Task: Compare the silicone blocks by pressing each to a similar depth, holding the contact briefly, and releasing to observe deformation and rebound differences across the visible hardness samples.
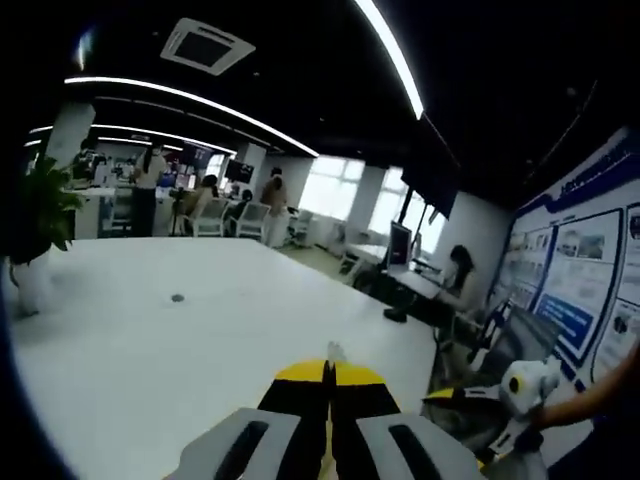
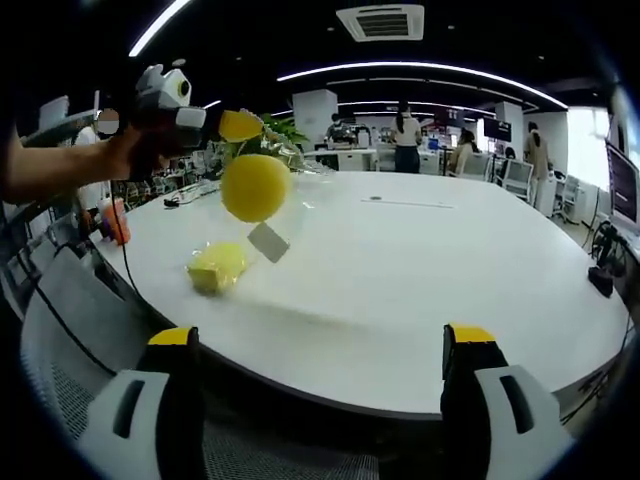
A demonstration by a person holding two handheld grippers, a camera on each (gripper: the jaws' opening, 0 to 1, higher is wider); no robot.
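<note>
On the round white table (image 2: 420, 290), the pale yellow silicone block (image 2: 217, 267) lies just below the left gripper (image 2: 250, 160), whose jaws pinch a clear bag near its white tag, while the right gripper (image 2: 320, 375) hangs wide open, well apart at the table's edge.

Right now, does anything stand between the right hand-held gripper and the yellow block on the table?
Nothing visible: bare table lies between the open right hand-held gripper and the yellow block. A yellow round piece hangs above it, under the left hand-held gripper.

Yellow block (image 2: 217, 266) blurred; tag (image 2: 268, 241) unreadable
</note>
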